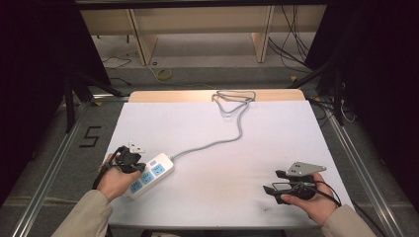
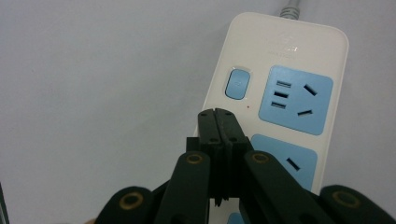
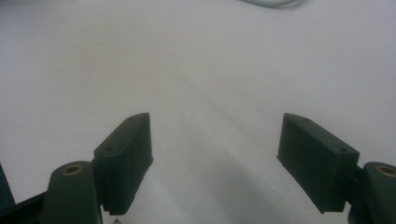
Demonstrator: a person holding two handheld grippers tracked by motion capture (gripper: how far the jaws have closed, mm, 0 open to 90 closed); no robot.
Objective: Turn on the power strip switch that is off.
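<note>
White power strip (image 1: 148, 175) lies on the counter (image 1: 222, 148) under your left tongs (image 2: 217, 112), pressed together and empty, while your right tongs (image 3: 215, 158) gape apart.

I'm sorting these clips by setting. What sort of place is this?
Probably a lab or workshop set up for recording, not a home. A white table stands inside a metal frame with dark curtains at the sides, loose cables trail over the floor behind, and a power strip lies on the table.

White table (image 1: 212, 133), small white plug (image 1: 137, 147) near left edge, floor cables (image 1: 163, 74) & wooden shelving (image 1: 197, 29) behind.
</note>
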